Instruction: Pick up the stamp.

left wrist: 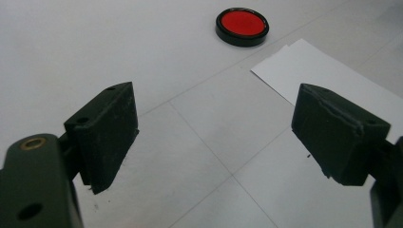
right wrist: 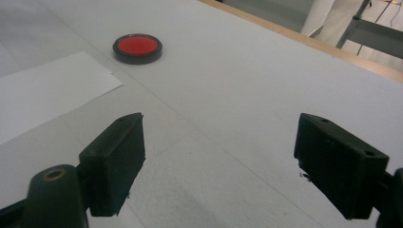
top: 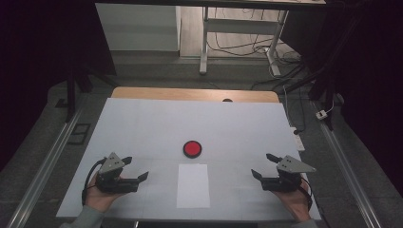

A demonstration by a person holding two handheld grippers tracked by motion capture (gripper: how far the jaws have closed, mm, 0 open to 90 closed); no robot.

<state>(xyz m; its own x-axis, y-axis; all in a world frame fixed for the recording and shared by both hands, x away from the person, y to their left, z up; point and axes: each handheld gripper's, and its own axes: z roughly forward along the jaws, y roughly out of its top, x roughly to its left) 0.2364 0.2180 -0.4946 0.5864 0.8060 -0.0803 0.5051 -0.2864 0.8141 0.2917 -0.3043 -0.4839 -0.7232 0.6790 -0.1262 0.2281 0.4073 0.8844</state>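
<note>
A round red disc with a black rim lies near the middle of the white table top. Just in front of it a white sheet of paper lies flat. My left gripper rests at the front left, open, nothing between its jaws. My right gripper rests at the front right, also open and empty. In the left gripper view the disc and the paper lie ahead, to the right. In the right gripper view the disc and the paper lie ahead, to the left.
A wooden edge runs along the table's far side, with a small dark mark on it. Beyond stand desk legs and loose cables on the floor. A white plug block lies right of the table.
</note>
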